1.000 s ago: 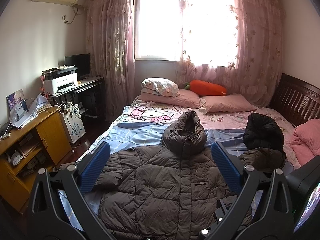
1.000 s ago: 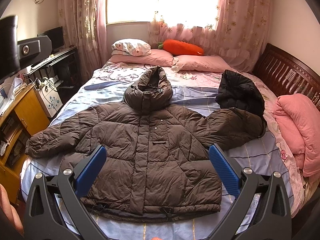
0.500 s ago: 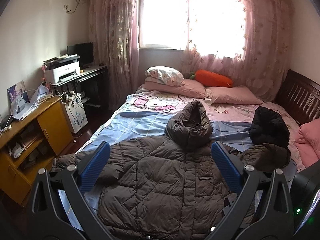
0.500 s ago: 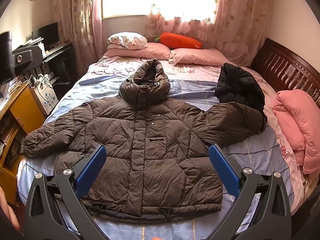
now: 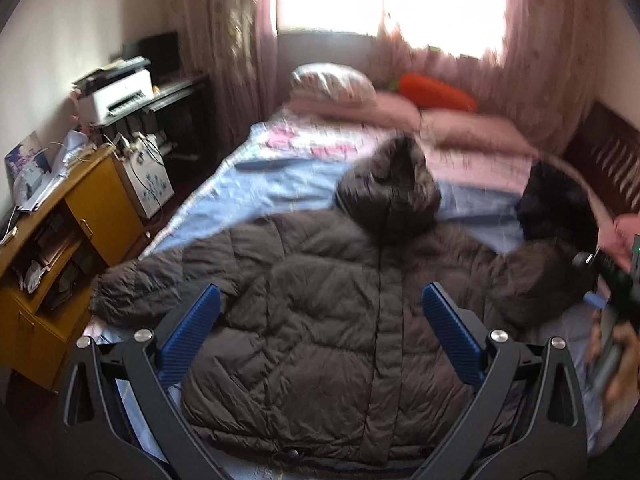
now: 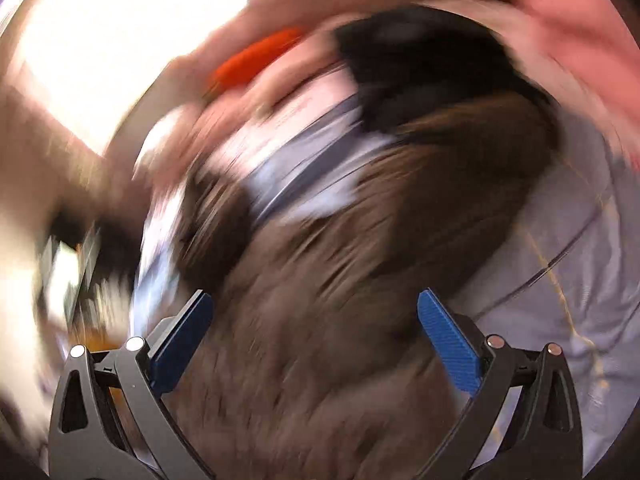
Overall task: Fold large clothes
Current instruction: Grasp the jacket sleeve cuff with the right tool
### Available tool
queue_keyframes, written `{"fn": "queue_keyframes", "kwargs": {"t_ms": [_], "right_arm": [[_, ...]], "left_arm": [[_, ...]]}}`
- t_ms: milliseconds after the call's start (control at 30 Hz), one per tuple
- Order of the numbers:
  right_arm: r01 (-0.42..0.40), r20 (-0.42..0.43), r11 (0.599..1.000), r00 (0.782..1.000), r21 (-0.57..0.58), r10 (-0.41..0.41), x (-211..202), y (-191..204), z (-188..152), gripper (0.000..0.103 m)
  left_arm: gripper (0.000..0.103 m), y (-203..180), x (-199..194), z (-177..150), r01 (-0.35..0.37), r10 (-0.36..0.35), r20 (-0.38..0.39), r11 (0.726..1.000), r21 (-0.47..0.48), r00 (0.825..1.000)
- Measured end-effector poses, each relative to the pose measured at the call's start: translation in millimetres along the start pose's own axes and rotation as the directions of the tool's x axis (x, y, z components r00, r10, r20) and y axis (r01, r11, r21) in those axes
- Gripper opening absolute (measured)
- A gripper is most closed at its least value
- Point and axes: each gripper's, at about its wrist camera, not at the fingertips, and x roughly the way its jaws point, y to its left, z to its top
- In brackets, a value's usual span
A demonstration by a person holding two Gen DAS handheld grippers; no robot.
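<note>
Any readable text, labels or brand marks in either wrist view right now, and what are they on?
None can be read.
Pink cartoon print on the bedsheet: blurred, no letters legible.
Printer: no legible marking.
Brown jacket: no label shows.
Right wrist view: too motion-blurred to read anything.

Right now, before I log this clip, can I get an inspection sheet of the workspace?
Surface: bed, blue and pink sheet.
Job's things: brown puffer jacket spread flat, front up, hood toward the pillows.
Clutter: black garment by the far sleeve; orange carrot plush.
Claws: left claw open, empty; right claw open, empty, view badly blurred.
Cables: wires on the yellow cabinet.
Surroundings: printer, pink curtains, bright window.
</note>
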Motion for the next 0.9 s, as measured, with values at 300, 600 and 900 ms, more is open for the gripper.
{"fn": "queue_keyframes", "kwargs": {"t_ms": [300, 600, 900], "right_arm": [[-0.124, 0.012, 0.94, 0.992, 0.317, 0.127, 73.3, -127.8, 76.7, 0.102], [-0.149, -0.058, 0.927, 0.982, 0.345, 0.18, 149.4, -130.1, 82.0, 0.081], [-0.05, 0.245, 0.925, 0.968, 0.375, -0.047, 74.7, -111.0, 77.0, 0.004]], "left_arm": [[0.101, -61.5, 93.6, -29.3, 0.08, -0.06, -0.189, 0.992, 0.1, 0.98], [0.101, -128.2, 131.6, -62.9, 0.112, -0.05, -0.243, 0.962, 0.249, 0.969], [0.101, -133.8, 152.6, -72.2, 0.09, -0.023, -0.259, 0.964, 0.251, 0.966]]}}
